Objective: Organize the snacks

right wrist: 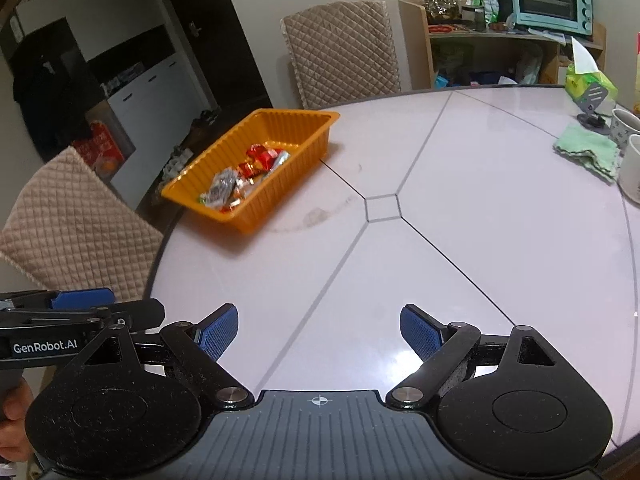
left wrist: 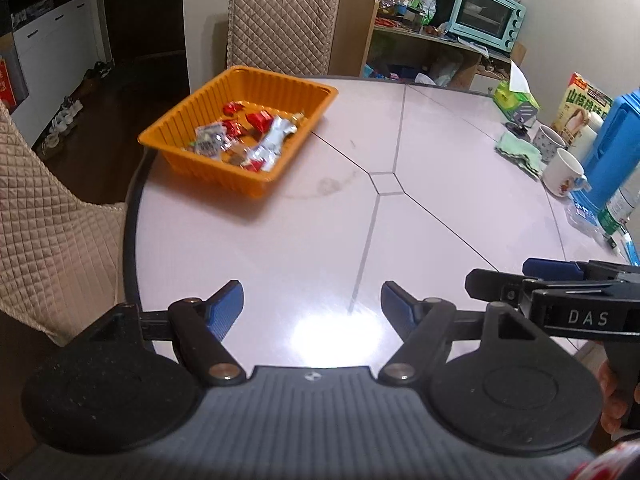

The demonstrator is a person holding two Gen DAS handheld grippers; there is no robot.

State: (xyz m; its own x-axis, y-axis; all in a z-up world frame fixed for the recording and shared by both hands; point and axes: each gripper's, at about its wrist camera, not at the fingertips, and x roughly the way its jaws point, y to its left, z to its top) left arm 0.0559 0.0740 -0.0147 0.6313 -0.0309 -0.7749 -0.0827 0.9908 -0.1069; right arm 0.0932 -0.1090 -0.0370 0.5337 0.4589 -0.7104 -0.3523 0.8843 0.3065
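An orange plastic tray [left wrist: 172,130] stands at the far left edge of the round table [left wrist: 440,152]. It holds several wrapped snacks [left wrist: 240,140], red and silver. It also shows in the right wrist view [right wrist: 280,118] with the snacks [right wrist: 244,176] inside. My left gripper [left wrist: 312,304] is open and empty above the near table edge. My right gripper [right wrist: 319,330] is open and empty, beside the left one and level with it. Each gripper shows from the side in the other's view.
Two mugs [left wrist: 562,170], a green cloth [left wrist: 520,152], a blue container [left wrist: 616,148], a tissue pack [left wrist: 514,100] and bottles stand along the table's right side. Quilted chairs [left wrist: 280,20] stand behind and at the left. A shelf with a teal oven [left wrist: 486,14] stands behind.
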